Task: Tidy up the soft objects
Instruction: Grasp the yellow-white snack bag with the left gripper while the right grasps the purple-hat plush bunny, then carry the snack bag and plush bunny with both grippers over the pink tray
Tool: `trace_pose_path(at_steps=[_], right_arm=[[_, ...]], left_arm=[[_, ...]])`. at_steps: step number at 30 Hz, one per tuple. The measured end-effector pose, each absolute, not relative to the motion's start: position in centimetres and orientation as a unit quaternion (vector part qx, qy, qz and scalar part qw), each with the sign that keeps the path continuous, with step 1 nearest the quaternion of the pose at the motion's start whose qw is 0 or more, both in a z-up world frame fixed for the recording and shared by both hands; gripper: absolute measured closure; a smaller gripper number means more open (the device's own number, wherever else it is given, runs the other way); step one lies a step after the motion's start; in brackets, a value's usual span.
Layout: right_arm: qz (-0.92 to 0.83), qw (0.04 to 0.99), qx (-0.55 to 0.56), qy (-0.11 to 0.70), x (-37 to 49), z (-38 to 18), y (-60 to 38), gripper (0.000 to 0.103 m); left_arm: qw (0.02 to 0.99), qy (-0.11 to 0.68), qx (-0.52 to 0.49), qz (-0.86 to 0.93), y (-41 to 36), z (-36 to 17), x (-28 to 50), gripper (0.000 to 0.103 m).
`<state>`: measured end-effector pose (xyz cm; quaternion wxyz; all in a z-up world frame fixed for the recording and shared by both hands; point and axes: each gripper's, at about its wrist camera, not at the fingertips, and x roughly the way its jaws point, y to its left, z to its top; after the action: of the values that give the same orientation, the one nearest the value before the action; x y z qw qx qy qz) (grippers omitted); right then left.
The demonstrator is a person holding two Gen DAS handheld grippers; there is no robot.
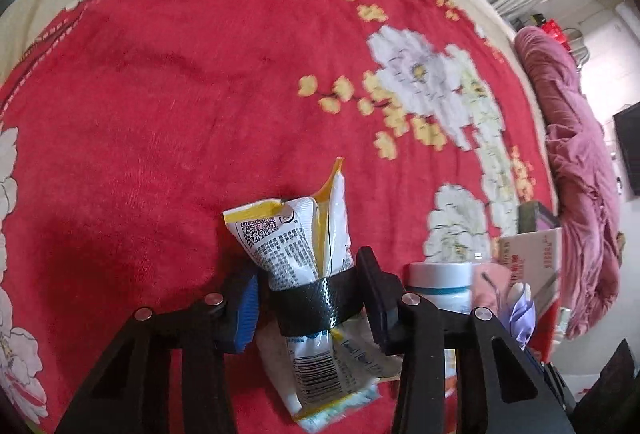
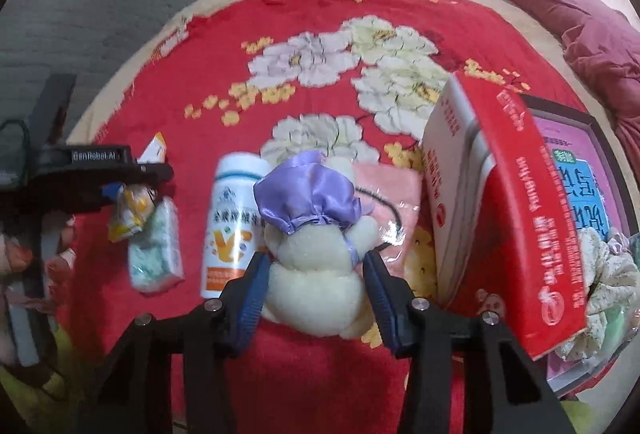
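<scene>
Plush toy [image 2: 316, 274] — between right gripper [image 2: 316, 282] fingers [image 2: 252, 290]

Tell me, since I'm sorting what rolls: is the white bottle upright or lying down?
Lying down. The white bottle rests on its side on the red blanket, cap pointing away.

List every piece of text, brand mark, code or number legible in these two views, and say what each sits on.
"GenRobot.AI": on the left gripper, seen from the right wrist.
"VC": large orange letters on the white bottle; its smaller print is blurred.
QR code, barcode and dense print: on the white and yellow packet, too small to read.
White characters on the red box: not legible.
Large characters on the framed print: not legible.
</scene>
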<state>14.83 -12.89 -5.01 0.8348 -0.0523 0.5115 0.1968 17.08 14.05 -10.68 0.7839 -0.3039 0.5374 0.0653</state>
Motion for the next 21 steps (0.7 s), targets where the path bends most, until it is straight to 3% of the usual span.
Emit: trace_pose_path(at_steps=[21], right_arm=[[0.167, 0.886, 0.035, 0.431, 14.0, 3.8, -21.0, 0.054]], left_arm=[[0.846, 0.482, -0.227, -0.014, 5.7, 0.1, 15.9, 0.06]])
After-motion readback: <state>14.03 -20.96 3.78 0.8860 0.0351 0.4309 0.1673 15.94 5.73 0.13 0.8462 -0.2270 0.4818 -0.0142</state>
